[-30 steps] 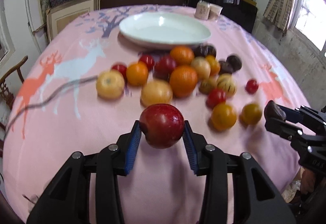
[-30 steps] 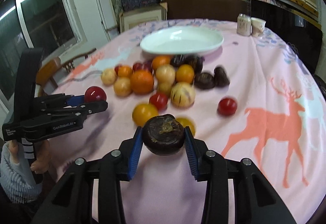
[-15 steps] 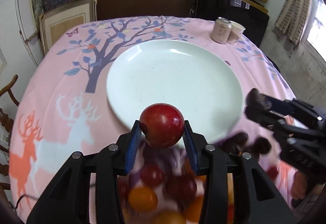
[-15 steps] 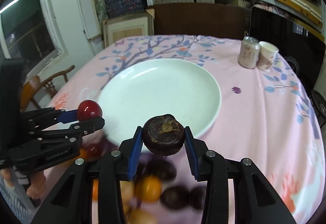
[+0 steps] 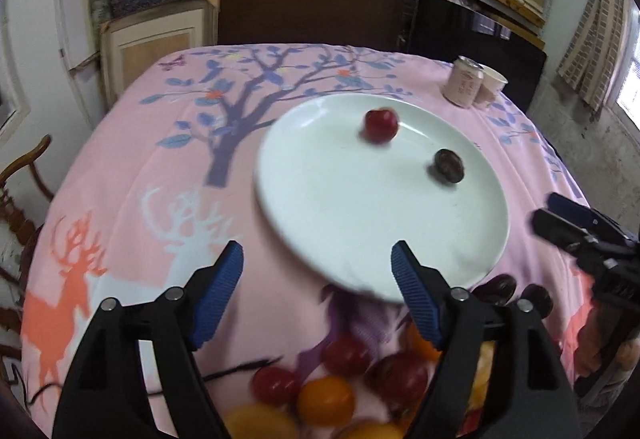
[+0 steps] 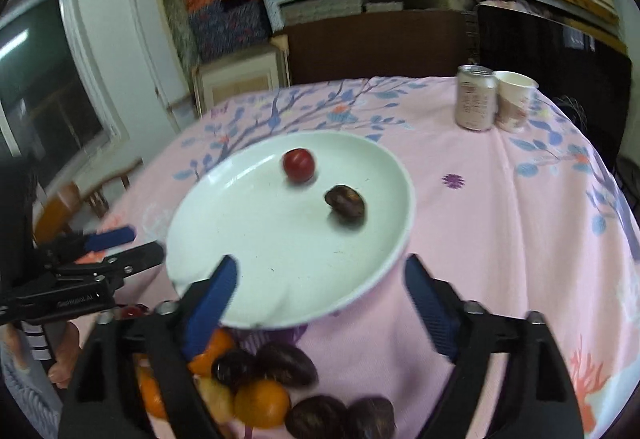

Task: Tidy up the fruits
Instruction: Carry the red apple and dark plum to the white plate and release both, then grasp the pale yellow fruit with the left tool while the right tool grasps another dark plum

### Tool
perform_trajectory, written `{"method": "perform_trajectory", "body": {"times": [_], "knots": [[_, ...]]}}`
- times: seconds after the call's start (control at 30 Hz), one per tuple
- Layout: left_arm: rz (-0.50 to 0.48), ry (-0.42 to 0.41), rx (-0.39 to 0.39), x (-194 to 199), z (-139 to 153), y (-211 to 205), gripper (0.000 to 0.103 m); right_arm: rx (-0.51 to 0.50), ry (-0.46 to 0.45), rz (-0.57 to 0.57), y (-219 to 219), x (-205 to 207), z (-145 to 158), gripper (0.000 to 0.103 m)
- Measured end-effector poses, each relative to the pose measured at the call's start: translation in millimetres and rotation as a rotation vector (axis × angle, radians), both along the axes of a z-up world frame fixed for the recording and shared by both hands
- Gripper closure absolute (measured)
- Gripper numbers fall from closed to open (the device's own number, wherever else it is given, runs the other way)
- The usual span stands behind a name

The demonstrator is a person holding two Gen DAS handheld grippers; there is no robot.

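Both pairs of jaws have just been opening and now stand spread with nothing between them: your left gripper (image 5: 316,287) sits at the bottom of its own view, your right gripper (image 6: 320,291) at the bottom of its view, each hanging over the near rim of the white plate (image 5: 320,215).

Nearest you, at the bottom edge of both views, the fruit pile (image 5: 340,383) lies on the pink tablecloth (image 5: 132,175) just below the plate's rim: red, orange and yellow fruits in the left view, dark purple ones and oranges (image 6: 262,403) in the right view. That pile is what is left to move.

Farther in, on the plate, the red fruit (image 5: 381,124) lies toward the far rim and the dark purple fruit (image 5: 449,165) to its right. Both look smeared, so judge them possibly rolling; let them settle before you add more.

For the next drop, come lower over the plate's middle before spreading, so fruit does not roll to the rim. Keep the grippers apart; they are near each other here.

Upper right, a can (image 6: 476,97) and paper cup (image 6: 514,101) stand touching, well clear.
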State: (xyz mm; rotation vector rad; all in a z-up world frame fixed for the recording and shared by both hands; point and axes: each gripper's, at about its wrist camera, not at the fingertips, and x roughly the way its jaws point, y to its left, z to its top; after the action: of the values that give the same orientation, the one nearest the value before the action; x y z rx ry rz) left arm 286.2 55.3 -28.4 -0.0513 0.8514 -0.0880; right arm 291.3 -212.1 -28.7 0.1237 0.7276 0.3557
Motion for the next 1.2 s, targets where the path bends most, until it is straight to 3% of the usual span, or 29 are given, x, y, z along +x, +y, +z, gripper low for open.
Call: {"method": "perform_trajectory", "body": {"times": [0.1, 0.23, 0.4, 0.5, 0.7, 0.87, 1.2], "knots": [[0.043, 0.004, -0.034, -30, -5, 23, 0.022, 0.077, -0.035, -0.03, -28, -21, 3, 0.008], [0.084, 0.022, -0.011, -79, -24, 39, 0.022, 0.155, -0.04, -0.115, -65, -55, 2, 0.008], [0.052, 0.02, 0.011, -114, -39, 37, 0.022, 0.233, -0.026, -0.107, -88, -96, -16, 0.008], [0.045, -0.002, 0.082, -117, -40, 27, 0.022, 0.268, -0.019, -0.107, -96, -110, -23, 0.008], [0.028, 0.052, 0.045, -102, -50, 29, 0.025, 0.25, 0.014, -0.131, -95, -118, -35, 0.008], [0.024, 0.092, -0.045, -94, -57, 41, 0.046, 0.24, 0.027, -0.137, -94, -116, -38, 0.008], [0.015, 0.086, -0.026, -87, -58, 35, 0.051, 0.188, 0.053, -0.122, -85, -114, -43, 0.008]]}}
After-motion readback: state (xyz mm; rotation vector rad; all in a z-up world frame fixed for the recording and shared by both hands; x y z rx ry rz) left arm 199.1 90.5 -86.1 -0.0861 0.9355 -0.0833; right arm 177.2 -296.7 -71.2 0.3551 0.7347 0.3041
